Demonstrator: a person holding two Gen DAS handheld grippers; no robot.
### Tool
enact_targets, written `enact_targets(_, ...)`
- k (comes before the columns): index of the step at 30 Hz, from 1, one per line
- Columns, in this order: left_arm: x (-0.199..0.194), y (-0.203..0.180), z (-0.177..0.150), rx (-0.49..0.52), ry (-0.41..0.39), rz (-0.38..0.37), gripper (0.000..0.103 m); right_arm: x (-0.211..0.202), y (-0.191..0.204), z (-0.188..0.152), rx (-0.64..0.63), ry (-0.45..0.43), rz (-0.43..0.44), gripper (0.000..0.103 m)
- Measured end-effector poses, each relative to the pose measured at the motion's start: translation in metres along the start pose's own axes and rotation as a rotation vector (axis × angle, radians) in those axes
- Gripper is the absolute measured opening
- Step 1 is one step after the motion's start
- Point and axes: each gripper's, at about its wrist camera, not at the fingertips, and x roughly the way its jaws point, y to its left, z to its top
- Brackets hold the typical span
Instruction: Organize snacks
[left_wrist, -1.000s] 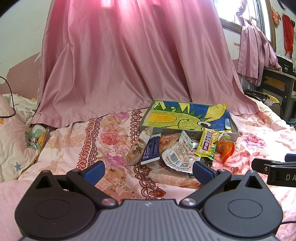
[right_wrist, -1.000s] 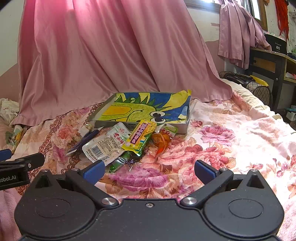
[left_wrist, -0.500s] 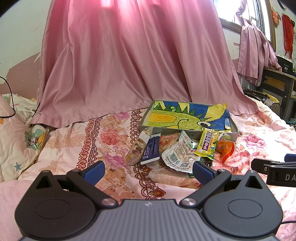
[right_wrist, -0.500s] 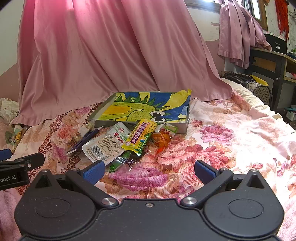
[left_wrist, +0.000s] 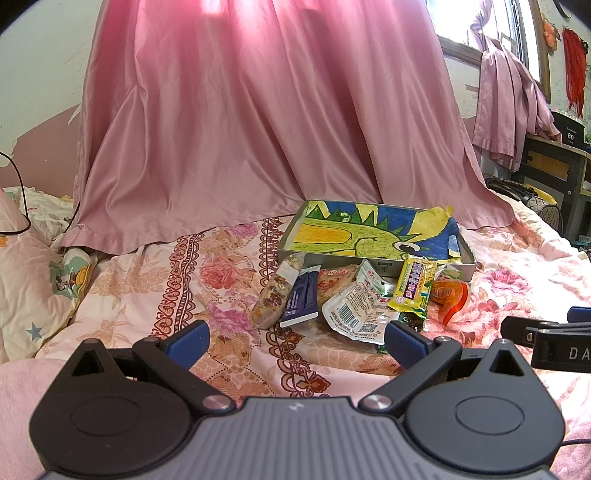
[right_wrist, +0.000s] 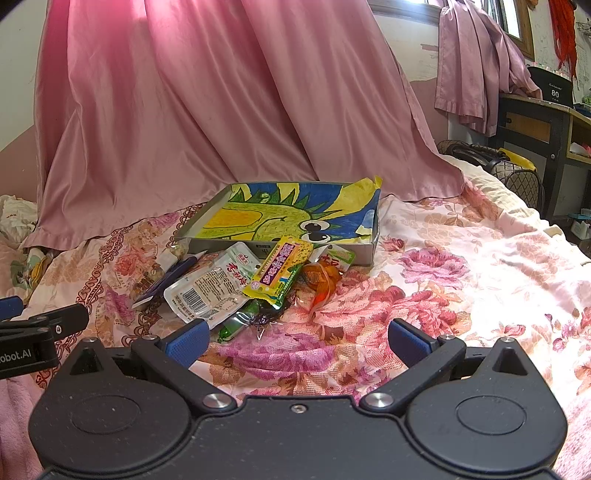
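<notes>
Nothing much has changed since a second ago. Both tongs sit in the same low spots and no snack has moved, so the job has not really started yet.

Left tongs (left_wrist: 295, 338) are wide open, with nothing between the blue pads, near the bottom middle of the left view. Right tongs (right_wrist: 297, 341) are wide open and empty too, at the bottom middle of the right view.

All the snacks lie in a messy pile (right_wrist: 251, 280) on the flowery blanket (right_wrist: 461, 273), in the middle of both views. They touch the front wall of the box (right_wrist: 373, 236). I see a white pack (left_wrist: 356, 308), a yellow pack (left_wrist: 412, 290), a blue pack (left_wrist: 301, 299), a nut bar (left_wrist: 275, 291) and an orange pack (left_wrist: 448, 295).

That box has a green monster picture inside and no snacks in it. I think the snacks should go there, one by one. Every snack is waiting to be picked up.
</notes>
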Motion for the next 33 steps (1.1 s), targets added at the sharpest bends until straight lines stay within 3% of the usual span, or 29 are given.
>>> enact_targets(12, 0.015, 0.002, 0.018, 0.015, 0.02, -0.011, 0.103, -0.002, -0.002, 0.007, 0.023, -0.003, 0.011, 0.102)
enact_targets(18, 0.032, 0.005, 0.035, 0.035, 0.026, -0.028, 0.103, 0.006, -0.007, 0.018, 0.046, 0.011, 0.07, 0.102)
enact_targets(33, 0.085, 0.011, 0.06, 0.07, 0.123, -0.078, 0.103, 0.046, -0.005, 0.042, -0.052, 0.046, 0.104, 0.102)
